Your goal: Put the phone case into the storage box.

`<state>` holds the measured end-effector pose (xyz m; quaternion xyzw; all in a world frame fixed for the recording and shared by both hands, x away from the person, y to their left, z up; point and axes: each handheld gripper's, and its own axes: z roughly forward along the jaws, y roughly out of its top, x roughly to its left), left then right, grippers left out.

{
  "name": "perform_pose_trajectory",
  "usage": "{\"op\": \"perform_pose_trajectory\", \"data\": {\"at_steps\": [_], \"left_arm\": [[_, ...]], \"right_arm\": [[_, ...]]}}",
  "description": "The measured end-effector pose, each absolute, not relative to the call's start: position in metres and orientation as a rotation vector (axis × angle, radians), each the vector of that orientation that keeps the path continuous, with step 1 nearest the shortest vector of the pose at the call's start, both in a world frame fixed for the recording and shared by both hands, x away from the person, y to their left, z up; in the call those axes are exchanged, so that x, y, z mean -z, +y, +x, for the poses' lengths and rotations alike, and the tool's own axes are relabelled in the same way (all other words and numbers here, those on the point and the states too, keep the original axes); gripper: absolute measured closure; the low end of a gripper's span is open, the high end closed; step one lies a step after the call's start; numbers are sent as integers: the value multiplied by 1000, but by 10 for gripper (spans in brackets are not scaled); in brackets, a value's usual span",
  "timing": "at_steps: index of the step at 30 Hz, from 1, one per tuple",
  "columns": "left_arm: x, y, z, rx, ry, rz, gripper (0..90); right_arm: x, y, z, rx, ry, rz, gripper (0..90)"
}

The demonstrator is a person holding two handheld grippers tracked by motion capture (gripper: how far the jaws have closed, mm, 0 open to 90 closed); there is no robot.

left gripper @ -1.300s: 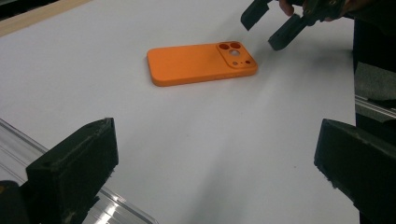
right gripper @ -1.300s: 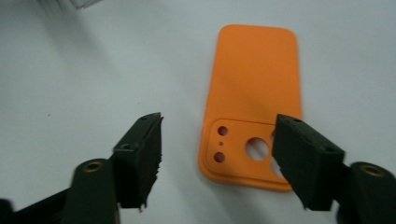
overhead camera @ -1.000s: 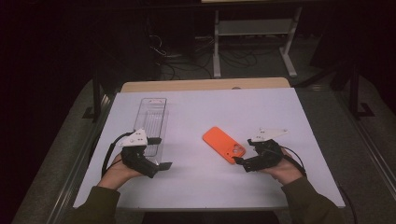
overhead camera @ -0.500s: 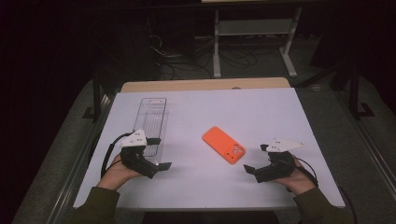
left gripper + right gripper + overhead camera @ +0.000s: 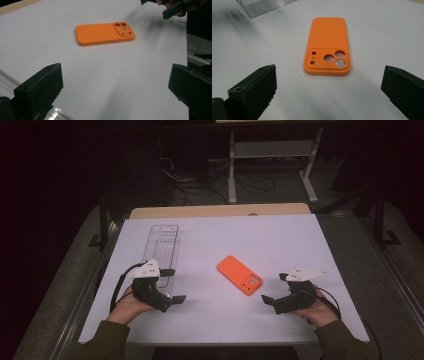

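An orange phone case [image 5: 240, 275] lies flat, back up, in the middle of the white table [image 5: 280, 240], its camera cut-outs toward my right gripper [image 5: 274, 287]. That gripper stands open a little to the case's right and nearer the person. Its jaws have just been opening, and nothing is between them. Along its jaws, the right gripper [image 5: 329, 82] faces the case [image 5: 327, 46] from a short way off. My left gripper [image 5: 174, 285] is open at the table's left, empty, beside the near end of a clear plastic tray [image 5: 162, 247]. In the left gripper view, the case [image 5: 105, 33] lies ahead.
The clear tray [image 5: 264, 5] runs lengthwise along the table's left side. A wooden strip [image 5: 220, 211] borders the table's far edge. A metal stand [image 5: 272, 150] and cables are on the dark floor beyond. The other hand's gripper [image 5: 175, 8] shows far off.
My right gripper has drawn back from the case's near end, to the right and toward the person, with its jaws wider. The case and the left gripper have stayed put.
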<state>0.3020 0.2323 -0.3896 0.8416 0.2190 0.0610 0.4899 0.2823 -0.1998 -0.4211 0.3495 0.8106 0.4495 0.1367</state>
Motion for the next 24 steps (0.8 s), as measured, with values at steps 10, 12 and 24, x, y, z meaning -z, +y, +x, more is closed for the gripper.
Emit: {"op": "perform_pose_trajectory", "data": {"at_steps": [10, 12, 24], "left_arm": [[391, 213, 299, -123, 498, 2073, 0], [391, 210, 298, -122, 494, 2074, 0], [396, 195, 296, -103, 472, 2085, 0]], "right_arm": [[415, -201, 288, -1276, 2356, 1034, 0], [414, -201, 289, -1281, 2350, 1027, 0], [410, -200, 297, -1246, 2365, 1032, 0]]}}
